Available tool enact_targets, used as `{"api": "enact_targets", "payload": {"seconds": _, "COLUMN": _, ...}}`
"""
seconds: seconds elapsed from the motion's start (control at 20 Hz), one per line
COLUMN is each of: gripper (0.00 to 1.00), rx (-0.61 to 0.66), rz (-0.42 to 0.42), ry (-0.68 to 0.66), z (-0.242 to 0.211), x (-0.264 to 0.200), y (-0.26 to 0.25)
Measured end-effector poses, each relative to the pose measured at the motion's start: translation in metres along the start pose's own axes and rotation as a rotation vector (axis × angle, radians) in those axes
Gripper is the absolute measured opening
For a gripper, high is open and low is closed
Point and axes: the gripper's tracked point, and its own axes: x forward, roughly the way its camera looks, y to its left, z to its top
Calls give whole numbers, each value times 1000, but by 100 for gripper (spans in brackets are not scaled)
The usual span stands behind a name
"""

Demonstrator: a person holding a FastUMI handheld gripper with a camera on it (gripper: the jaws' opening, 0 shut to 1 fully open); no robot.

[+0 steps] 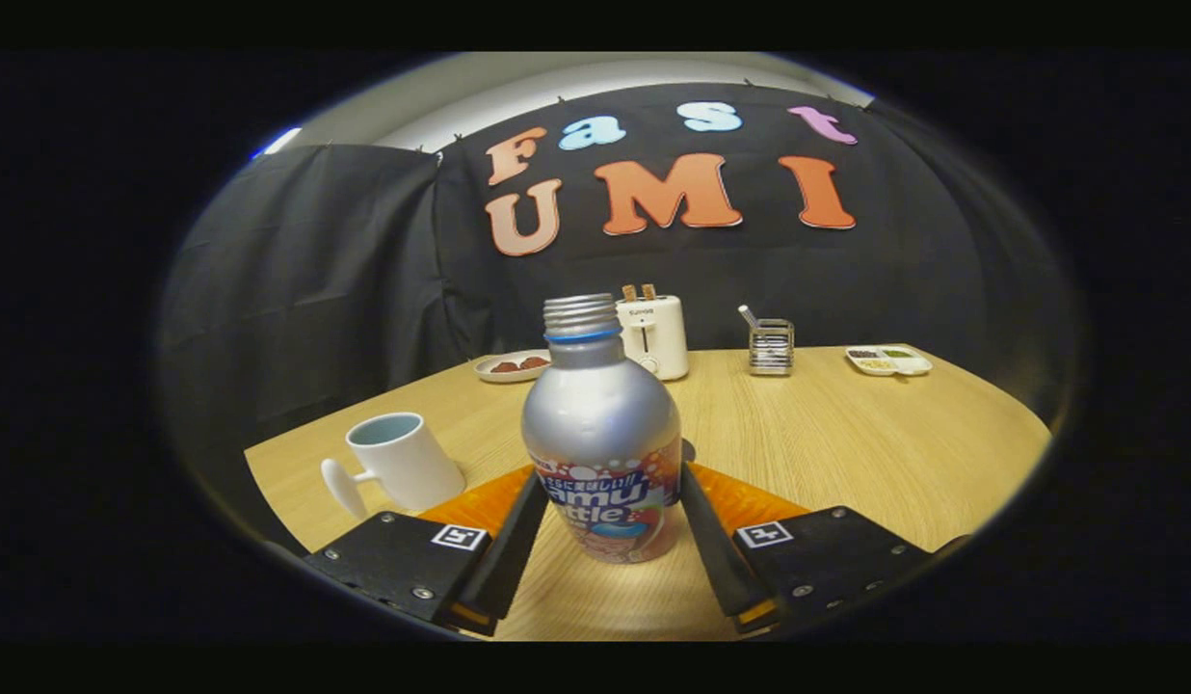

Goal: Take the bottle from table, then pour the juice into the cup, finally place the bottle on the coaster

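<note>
The bottle [602, 434] is a metal one with a rounded shoulder, a narrow threaded neck with no cap on it, and a printed label round its lower half; it stands upright between the two fingers of the gripper [607, 511], near the table's [846, 443] front edge. The fingers are drawn in to the bottle's width and lie against the label band on either side, so they look to be holding it, though whether its base is on the wood or just off it cannot be told. I judge the body stiff enough to take a firm squeeze without buckling, but smooth and curved, so it could slip or twist if held lightly; the label band, the widest and straightest part, is the sensible place to hold, well below the tapering shoulder. With juice inside it would be fairly heavy and the liquid would shift on tilting, and the open neck means any jolt may spill. The white cup [403, 461] stands just left of the left finger, near the front left corner, handle toward the front. An orange coaster [740, 501] seems to lie under and behind the fingers. Along the far edge are a plate [512, 365], a toaster [654, 334], a wire holder [771, 345] and a divided tray [887, 360].
</note>
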Motion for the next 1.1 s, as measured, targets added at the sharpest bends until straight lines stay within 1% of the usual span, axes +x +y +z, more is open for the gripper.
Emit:
{"api": "enact_targets", "payload": {"seconds": 0.2, "gripper": 77, "rx": -71, "rz": -46, "ry": -3, "z": 11, "x": 2, "y": -6}}
{"api": "enact_targets", "payload": {"seconds": 0.35, "gripper": 77, "rx": -156, "rz": -65, "ry": 2, "z": 19, "x": 4, "y": -4}}
{"api": "enact_targets", "payload": {"seconds": 0.6, "gripper": 77, "rx": -367, "rz": -119, "ry": 5, "z": 28, "x": 6, "y": -2}}
{"api": "enact_targets", "payload": {"seconds": 0.8, "gripper": 77, "rx": -497, "rz": -125, "ry": -1, "z": 35, "x": 10, "y": 11}}
{"api": "enact_targets", "payload": {"seconds": 1.1, "gripper": 77, "rx": -711, "rz": -181, "ry": -9, "z": 44, "x": 16, "y": 16}}
